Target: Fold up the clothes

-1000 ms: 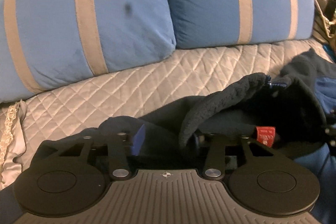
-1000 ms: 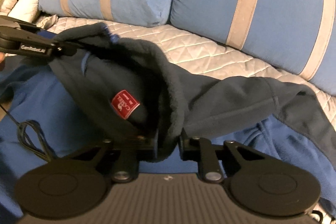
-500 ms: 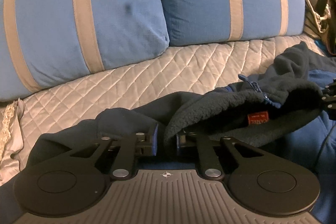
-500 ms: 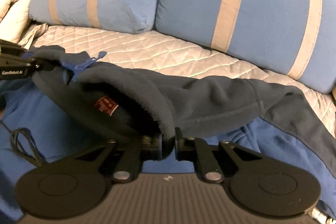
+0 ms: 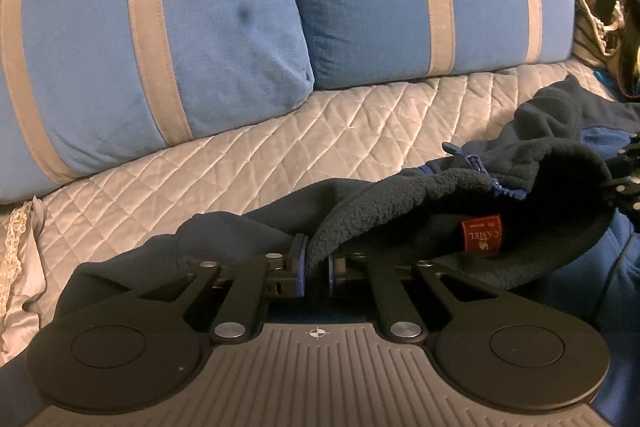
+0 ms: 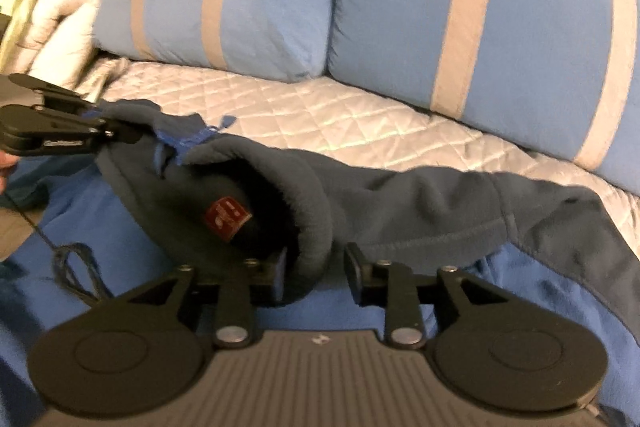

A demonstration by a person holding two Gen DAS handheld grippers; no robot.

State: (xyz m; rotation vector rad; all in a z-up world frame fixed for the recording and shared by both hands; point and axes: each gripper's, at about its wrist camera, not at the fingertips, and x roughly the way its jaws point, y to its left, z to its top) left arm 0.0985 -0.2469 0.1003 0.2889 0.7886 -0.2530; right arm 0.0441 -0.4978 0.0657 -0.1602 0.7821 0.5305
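While I work over the bed, this is how things lie, largest first.

Quilt: pale grey quilted bedcover, satin sheen, stitched in diamonds, spread flat beneath everything.
Pillows: two plump blue pillows with tan vertical bands, soft matte cloth, propped side by side along the back edge of the quilt.
Jacket: navy and bright-blue fleece jacket lying across the quilt in front of the pillows; nubby pile on the inside, smoother on the sleeves, one sleeve trailing toward my right.
Collar: thick rolled fleece collar, curled open like a pouch, a blue zipper pull poking from its rim.
Label: small red woven label inside the collar, square, pale lettering.
Left gripper: my left gripper is clenched on the collar's fleece edge, the blue pads pinching the fold between them.
Right gripper: my right gripper stands released, jaws wide apart; the collar's rolled edge sits loose in the gap, nearer the left finger.
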